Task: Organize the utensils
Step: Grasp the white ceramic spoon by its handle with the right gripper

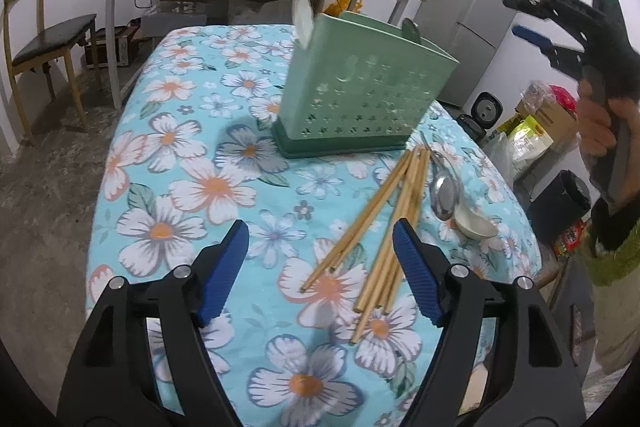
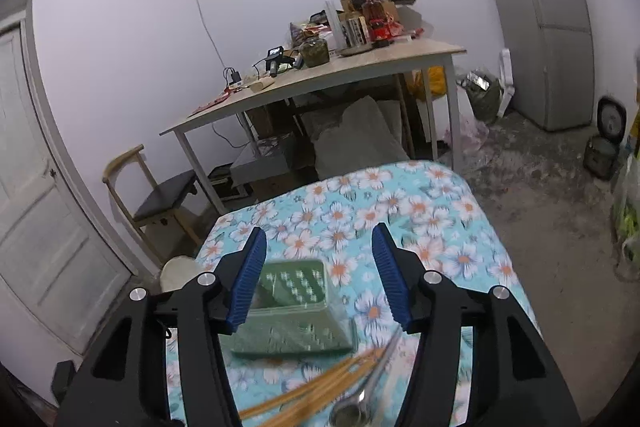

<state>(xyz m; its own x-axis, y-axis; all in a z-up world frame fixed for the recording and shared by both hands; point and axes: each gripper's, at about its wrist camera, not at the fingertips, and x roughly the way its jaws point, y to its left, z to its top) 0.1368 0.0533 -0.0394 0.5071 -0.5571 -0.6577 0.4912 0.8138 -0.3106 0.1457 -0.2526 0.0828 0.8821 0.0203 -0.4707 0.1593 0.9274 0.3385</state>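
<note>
Plainly, the left gripper (image 1: 320,269) stands wide apart with nothing between its blue pads, low over the flowered tablecloth (image 1: 192,187); the bamboo chopsticks (image 1: 384,227) lie fanned just ahead of it, some passing under its right finger. Beyond them rest a metal spoon (image 1: 444,195) and a white ceramic spoon (image 1: 476,225), touching. The right gripper (image 2: 320,279) is also apart and empty (its pads grip nothing), held above the green utensil holder (image 2: 292,311). That holder stands upright farther ahead of the left gripper, with a white spoon (image 1: 303,11) poking from its far corner.
</note>
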